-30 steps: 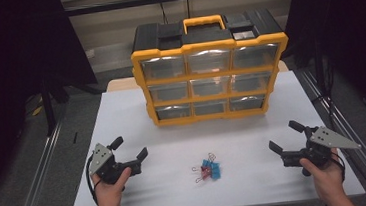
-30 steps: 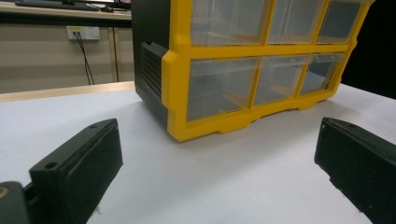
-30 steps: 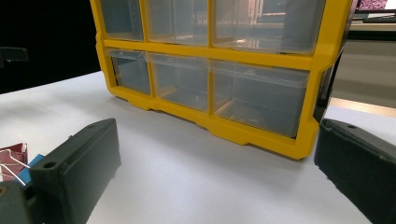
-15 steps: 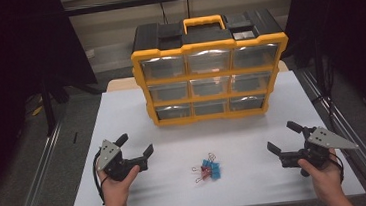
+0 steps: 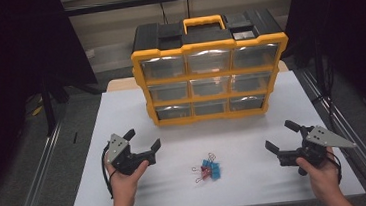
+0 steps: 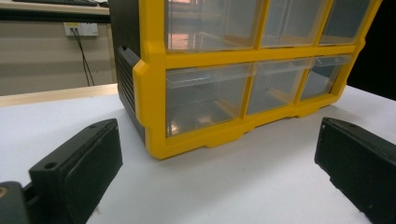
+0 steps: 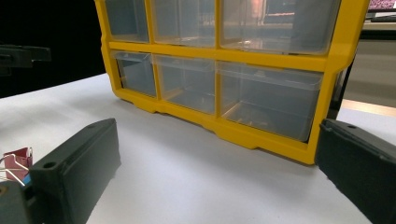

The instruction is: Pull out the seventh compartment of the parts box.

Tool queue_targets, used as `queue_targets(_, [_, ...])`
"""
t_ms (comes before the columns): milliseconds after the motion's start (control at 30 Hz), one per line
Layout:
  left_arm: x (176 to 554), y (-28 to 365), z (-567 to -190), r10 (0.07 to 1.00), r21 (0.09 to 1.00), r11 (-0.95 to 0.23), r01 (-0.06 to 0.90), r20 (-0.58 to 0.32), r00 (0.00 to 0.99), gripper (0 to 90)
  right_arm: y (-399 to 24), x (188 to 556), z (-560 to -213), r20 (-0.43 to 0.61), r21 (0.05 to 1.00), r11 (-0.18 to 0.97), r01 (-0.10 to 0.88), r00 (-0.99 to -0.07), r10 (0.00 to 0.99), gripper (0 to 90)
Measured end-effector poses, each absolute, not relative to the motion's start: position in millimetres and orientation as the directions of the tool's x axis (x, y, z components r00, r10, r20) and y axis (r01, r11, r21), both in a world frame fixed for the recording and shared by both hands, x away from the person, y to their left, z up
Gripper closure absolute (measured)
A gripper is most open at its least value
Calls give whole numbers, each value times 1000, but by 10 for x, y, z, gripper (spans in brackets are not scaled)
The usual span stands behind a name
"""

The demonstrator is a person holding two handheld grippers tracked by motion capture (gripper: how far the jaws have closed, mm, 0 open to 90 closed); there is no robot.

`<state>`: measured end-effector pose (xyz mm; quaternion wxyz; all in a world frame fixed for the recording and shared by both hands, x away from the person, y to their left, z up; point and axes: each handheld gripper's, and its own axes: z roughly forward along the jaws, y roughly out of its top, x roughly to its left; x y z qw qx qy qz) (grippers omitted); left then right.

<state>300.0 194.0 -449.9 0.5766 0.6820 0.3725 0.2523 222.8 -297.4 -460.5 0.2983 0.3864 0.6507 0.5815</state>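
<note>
Clips [image 5: 207,167] between both claws, near the bench's [image 5: 121,108] front edge.
Left claw [image 5: 142,140] and right claw [image 5: 281,135] gape wide, well apart from them.

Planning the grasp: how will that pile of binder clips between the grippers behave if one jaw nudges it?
The binder clips lie in a loose heap, so a nudge would probably scatter them. They look small and light, likely sliding easily on the smooth white table. Their thin wire handles may snag together.

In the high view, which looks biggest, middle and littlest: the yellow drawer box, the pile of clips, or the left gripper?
1. yellow drawer box, biggest by far.
2. left gripper.
3. pile of clips, littlest, though it looks close to the gripper in size.
</note>
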Motion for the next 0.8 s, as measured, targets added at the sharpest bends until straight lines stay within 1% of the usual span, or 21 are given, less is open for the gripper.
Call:
queue_targets(167, [3051,1815,-4493,795,973,-60,222,-88,600,8,-2975,2235,-4603,63,988,18,151,-517,854,0])
queue_targets(267, [3088,1754,-4482,793,971,-82,224,-73,605,9,-2979,2231,-4603,65,988,18,153,-518,853,0])
queue_targets(400, [3134,1654,-4473,797,972,-64,226,-87,598,9,-2990,2209,-4595,73,988,10,155,-516,853,0])
queue_targets(500, [3159,1624,-4464,804,971,-81,226,-70,590,9,-2999,2189,-4591,63,988,19,151,-520,852,0])
queue_targets(533, [3173,1592,-4469,811,971,-49,235,-99,576,9,-2999,2184,-4590,66,988,17,152,-522,851,0])
queue_targets(667, [3198,1592,-4472,814,971,-70,230,-78,575,9,-3000,2185,-4594,59,987,26,156,-517,854,0])
queue_targets(733, [3209,1558,-4478,823,969,-42,242,-103,558,9,-2997,2188,-4597,57,988,28,155,-520,852,0])
queue_targets(767, [3223,1567,-4475,821,970,-70,233,-77,565,9,-2996,2188,-4597,59,988,25,153,-517,854,0])
queue_targets(800, [3232,1533,-4478,824,972,-45,230,-94,559,9,-3000,2186,-4593,59,988,24,153,-516,854,0])
